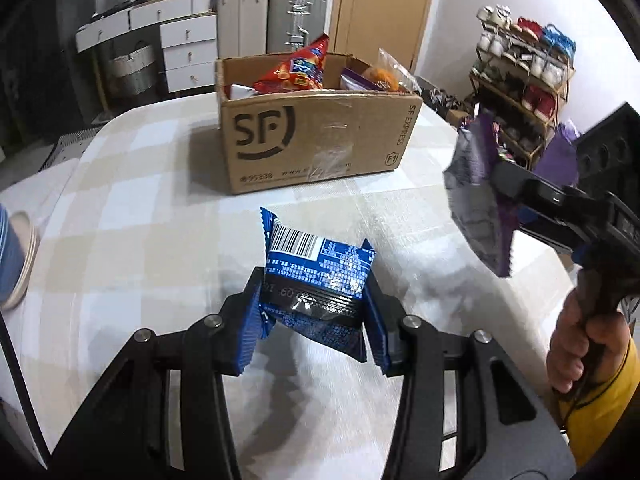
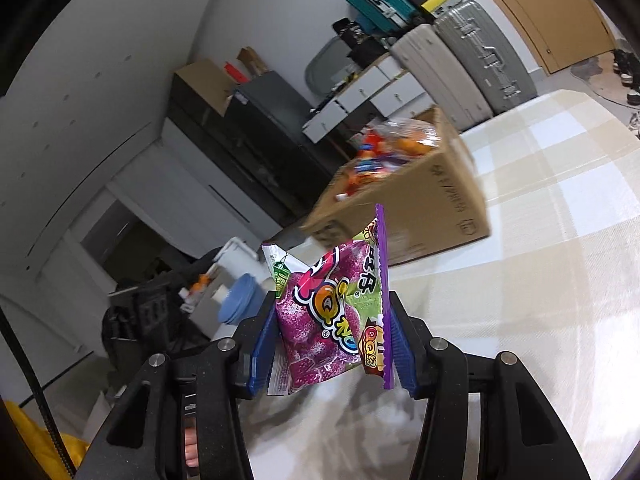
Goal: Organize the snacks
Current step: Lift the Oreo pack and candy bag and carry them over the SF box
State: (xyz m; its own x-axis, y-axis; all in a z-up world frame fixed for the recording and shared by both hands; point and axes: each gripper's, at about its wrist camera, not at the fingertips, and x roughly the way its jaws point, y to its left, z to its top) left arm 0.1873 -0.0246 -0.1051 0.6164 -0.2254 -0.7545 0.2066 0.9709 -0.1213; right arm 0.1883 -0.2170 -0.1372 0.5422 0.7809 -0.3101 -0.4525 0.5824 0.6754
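Observation:
My left gripper [image 1: 314, 320] is shut on a blue snack packet [image 1: 320, 276] with a barcode on its back, lifted above the checked tablecloth [image 1: 140, 220]. Beyond it stands an open SF cardboard box [image 1: 316, 136] holding a red snack bag [image 1: 298, 70] and other snacks. At the right of the left wrist view, a hand [image 1: 576, 344] carries my right gripper [image 1: 500, 188], shut on a purple candy bag [image 1: 476, 196]. In the right wrist view, that purple bag [image 2: 332, 316] sits pinched between the blue pads of the right gripper [image 2: 332, 340], with the box [image 2: 408, 204] ahead.
A shoe rack [image 1: 524, 76] stands right of the table. Suitcases [image 1: 296, 16] and white drawers [image 1: 184, 40] line the far wall by a wooden door [image 1: 384, 8]. A blue bowl stack [image 2: 240, 300] lies past the table's left edge. A yellow sleeve [image 1: 608, 400] shows at lower right.

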